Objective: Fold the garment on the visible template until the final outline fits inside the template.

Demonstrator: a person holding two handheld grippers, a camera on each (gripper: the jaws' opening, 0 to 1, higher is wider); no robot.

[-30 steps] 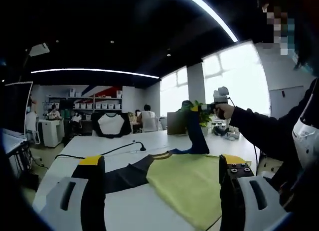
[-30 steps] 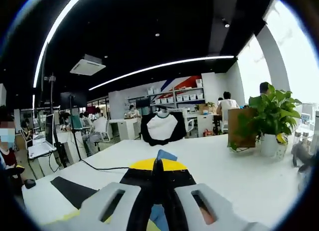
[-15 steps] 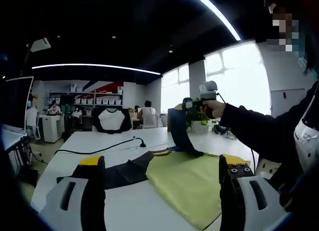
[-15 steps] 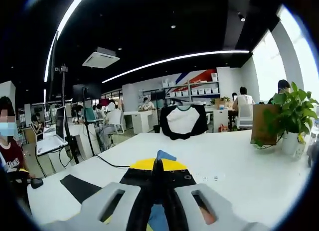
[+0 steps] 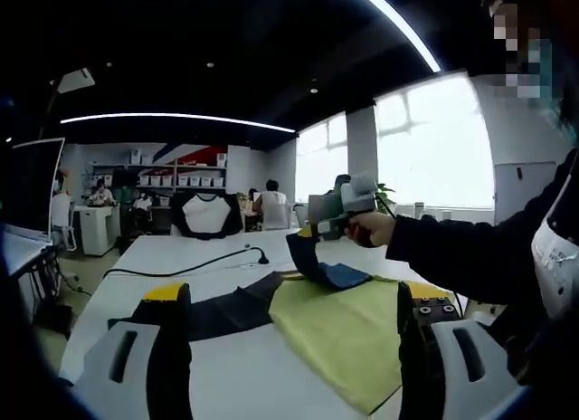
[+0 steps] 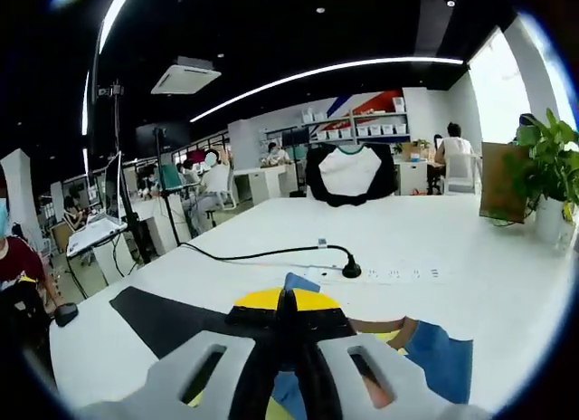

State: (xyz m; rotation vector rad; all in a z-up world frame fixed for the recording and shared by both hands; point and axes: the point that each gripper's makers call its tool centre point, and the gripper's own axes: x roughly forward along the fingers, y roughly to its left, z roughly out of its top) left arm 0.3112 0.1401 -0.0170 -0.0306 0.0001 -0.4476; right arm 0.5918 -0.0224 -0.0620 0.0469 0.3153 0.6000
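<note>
The garment lies on the white table (image 5: 226, 366): a yellow-green body (image 5: 339, 325), a dark sleeve (image 5: 226, 311) spread to the left, and a blue sleeve (image 5: 318, 264) lifted off the table. My right gripper (image 5: 312, 230), held in a hand, is shut on the blue sleeve's end, low over the body's far edge. In the right gripper view its jaws (image 6: 286, 299) meet on blue cloth, with the blue sleeve (image 6: 441, 358) trailing down right and the dark sleeve (image 6: 172, 319) at left. My left gripper (image 5: 294, 298) stands open near the garment's front edge, holding nothing.
A black cable (image 6: 262, 253) runs across the table to a power strip (image 6: 398, 275). A potted plant (image 6: 547, 180) stands at the far right edge. A monitor (image 5: 27, 189) sits off the table's left side. People work at desks behind.
The right gripper has carried the blue sleeve down and to the left, from high over the far side to low over the yellow-green body. The left gripper has stayed put.
</note>
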